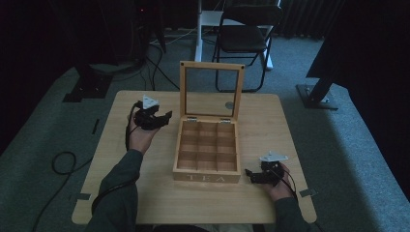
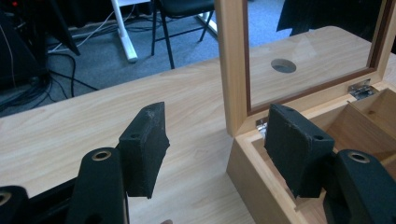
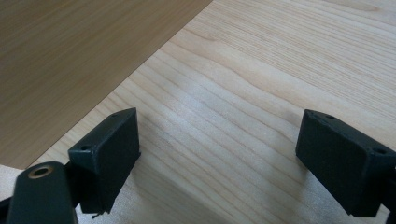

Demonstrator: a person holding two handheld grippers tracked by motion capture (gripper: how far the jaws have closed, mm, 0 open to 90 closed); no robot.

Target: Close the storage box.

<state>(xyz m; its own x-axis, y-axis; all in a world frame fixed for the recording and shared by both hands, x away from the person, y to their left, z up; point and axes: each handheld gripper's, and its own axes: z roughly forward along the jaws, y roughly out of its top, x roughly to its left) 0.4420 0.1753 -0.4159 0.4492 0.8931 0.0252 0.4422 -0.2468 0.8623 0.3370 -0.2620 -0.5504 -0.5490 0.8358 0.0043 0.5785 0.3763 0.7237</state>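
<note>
Tea box [image 1: 208, 154] open at mid-tabletop, lid up, both tongs empty.

Wooden and rigid, the box looks light enough to slide if nudged, and its glass-paned lid [image 1: 212, 91] standing upright on two small hinges is the fragile part, so the frame edge or the box's side walls are the safer places to take hold, not the pane. The nine compartments appear empty, though the dim high view leaves that uncertain. The left tongs [image 1: 159, 117] hover just beside the box's rear left corner, jaws spread wide on nothing, one pad [image 2: 299, 147] above the rim. The right tongs [image 1: 255, 175] rest near the front right corner, jaws likewise wide over bare tabletop [image 3: 243, 93]. A round hole [image 1: 229, 105] in the tabletop behind the lid and a folding chair [image 1: 246, 36] beyond are well clear; nothing blocks either approach.
</note>
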